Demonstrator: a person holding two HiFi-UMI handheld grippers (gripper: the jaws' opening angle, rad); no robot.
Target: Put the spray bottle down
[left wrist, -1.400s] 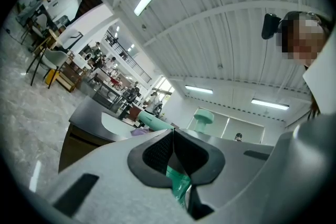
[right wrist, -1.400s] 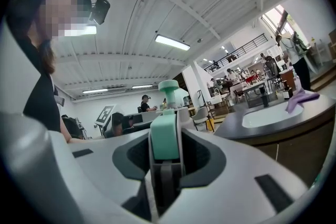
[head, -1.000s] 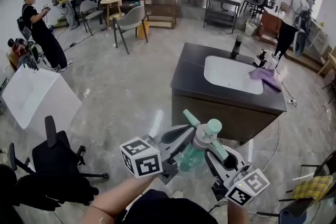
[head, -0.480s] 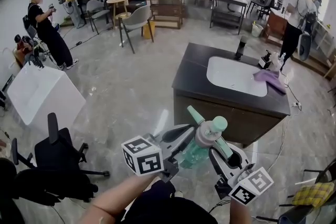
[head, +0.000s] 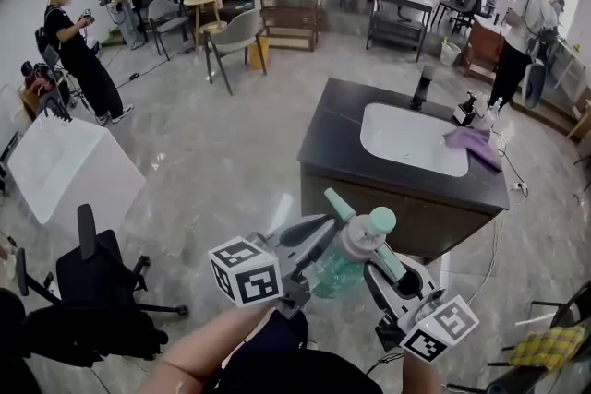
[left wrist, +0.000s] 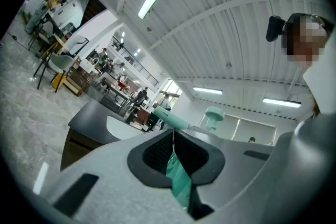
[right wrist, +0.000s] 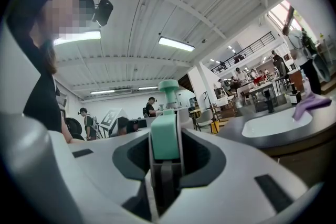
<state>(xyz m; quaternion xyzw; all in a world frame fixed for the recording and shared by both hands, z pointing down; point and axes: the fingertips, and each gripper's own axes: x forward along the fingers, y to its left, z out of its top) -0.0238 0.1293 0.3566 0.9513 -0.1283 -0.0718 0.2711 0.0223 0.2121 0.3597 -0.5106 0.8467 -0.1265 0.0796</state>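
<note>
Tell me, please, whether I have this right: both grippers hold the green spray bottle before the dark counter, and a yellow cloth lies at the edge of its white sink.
Not quite: the head view shows that the cloth is purple, not yellow. The rest stands: the left gripper and the right gripper both hold the green spray bottle before the dark counter with its white sink.

The head view looks from above, forward and steeply down, toward the dark surface [head: 337, 120] ahead. Each gripper view sits very close behind its own jaws and looks level along them. All three views share the spray bottle [head: 355, 244] and this surface.
</note>
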